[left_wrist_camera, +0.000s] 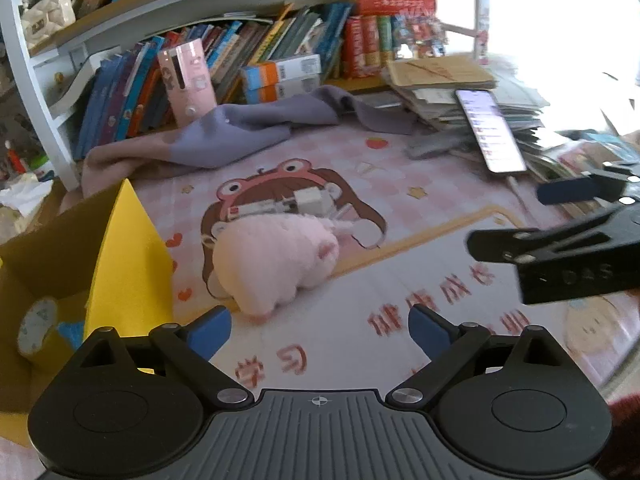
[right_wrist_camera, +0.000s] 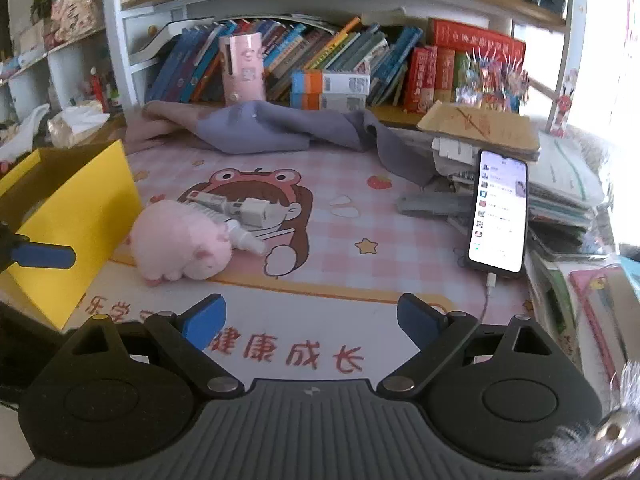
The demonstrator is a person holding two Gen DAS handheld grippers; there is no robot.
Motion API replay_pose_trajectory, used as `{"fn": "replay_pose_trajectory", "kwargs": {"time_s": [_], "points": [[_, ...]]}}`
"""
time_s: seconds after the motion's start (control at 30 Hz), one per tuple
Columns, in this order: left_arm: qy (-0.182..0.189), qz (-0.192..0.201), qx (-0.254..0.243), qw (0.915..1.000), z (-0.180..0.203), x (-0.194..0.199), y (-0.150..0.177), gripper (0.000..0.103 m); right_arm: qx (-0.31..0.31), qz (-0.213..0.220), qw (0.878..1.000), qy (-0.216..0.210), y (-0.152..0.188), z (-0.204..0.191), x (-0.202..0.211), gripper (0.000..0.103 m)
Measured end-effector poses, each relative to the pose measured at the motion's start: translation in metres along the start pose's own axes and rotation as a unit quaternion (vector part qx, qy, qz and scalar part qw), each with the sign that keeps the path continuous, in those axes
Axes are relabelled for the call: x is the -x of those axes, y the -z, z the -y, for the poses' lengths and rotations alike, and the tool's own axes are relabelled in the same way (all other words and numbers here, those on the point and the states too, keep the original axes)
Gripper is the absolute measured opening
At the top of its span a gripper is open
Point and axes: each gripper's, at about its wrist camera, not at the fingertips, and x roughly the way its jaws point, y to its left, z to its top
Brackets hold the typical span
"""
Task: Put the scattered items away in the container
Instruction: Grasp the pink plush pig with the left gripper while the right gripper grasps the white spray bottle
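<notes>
**Approach Phase: First Pick From the Scattered Group**

Status: Both units are empty and released. The left hand-held gripper (left_wrist_camera: 320, 332) has its jaws spread wide with nothing between them; the right hand-held gripper (right_wrist_camera: 312, 320) stands likewise, jaws wide, no object between the pads.

Object positions: The pink plush (left_wrist_camera: 276, 256) lies on the bench (left_wrist_camera: 400, 280) directly ahead of the left hand-held gripper, near its left pad, not touching. Just beyond the plush lie a white charger block (left_wrist_camera: 314, 200), a small box (right_wrist_camera: 206, 198) and a white spray bottle (right_wrist_camera: 246, 240), crowded together and touching the plush. The yellow box (left_wrist_camera: 120, 264), the container, stands open to the left of the left hand-held gripper; a tape roll (left_wrist_camera: 38, 328) already sits inside. From the right hand-held gripper, the group lies ahead and to the left.

Step in hand: approach before a pick, as judged; most items remain outside the container.

Next move: centre one unit over the plush, descend, close on its body. Soft fabric will compress; expect neighbouring items to shift.
</notes>
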Motion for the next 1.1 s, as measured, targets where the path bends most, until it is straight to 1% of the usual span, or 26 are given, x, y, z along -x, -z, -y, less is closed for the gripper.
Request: {"fn": "replay_pose_trajectory", "kwargs": {"time_s": [0.03,0.1,0.17,0.23,0.4,0.47,0.57,0.63,0.87,1.03,1.1], "points": [[-0.004,0.000,-0.002,1.0000,0.001,-0.006,-0.004,0.097,-0.002,-0.001,1.000,-0.004,-0.001,0.004,-0.004,0.090],[-0.013,0.001,-0.010,0.9999,0.002,-0.019,-0.013,0.097,-0.005,-0.002,1.000,-0.009,-0.004,0.012,-0.012,0.089],[-0.028,-0.001,-0.023,0.9993,0.002,-0.033,-0.021,0.097,-0.010,-0.001,1.000,-0.012,-0.007,0.020,-0.021,0.083],[-0.042,-0.006,-0.033,0.9986,0.001,-0.048,-0.028,0.097,-0.014,-0.002,1.000,-0.016,-0.011,0.026,-0.029,0.081],[-0.053,-0.034,-0.038,0.9973,-0.006,-0.077,-0.035,0.097,-0.021,0.000,0.999,-0.028,-0.021,0.036,-0.047,0.081],[-0.063,-0.034,-0.043,0.9965,-0.007,-0.085,-0.036,0.098,-0.021,0.002,0.999,-0.033,-0.024,0.038,-0.051,0.081],[-0.067,-0.040,-0.044,0.9960,-0.011,-0.099,-0.038,0.102,-0.021,0.004,0.999,-0.041,-0.028,0.039,-0.056,0.081],[-0.062,-0.044,-0.034,0.9965,-0.014,-0.106,-0.040,0.103,-0.020,0.003,0.999,-0.047,-0.030,0.039,-0.060,0.081],[-0.056,-0.026,-0.020,0.9979,-0.017,-0.114,-0.040,0.102,0.002,0.001,0.997,-0.079,-0.043,0.032,-0.078,0.081],[-0.048,-0.032,-0.008,0.9983,-0.018,-0.100,-0.037,0.094,0.034,0.002,0.994,-0.107,-0.056,0.023,-0.096,0.081],[-0.045,-0.037,0.002,0.9983,-0.018,-0.089,-0.032,0.093,0.047,0.003,0.992,-0.115,-0.061,0.018,-0.106,0.073]]}}
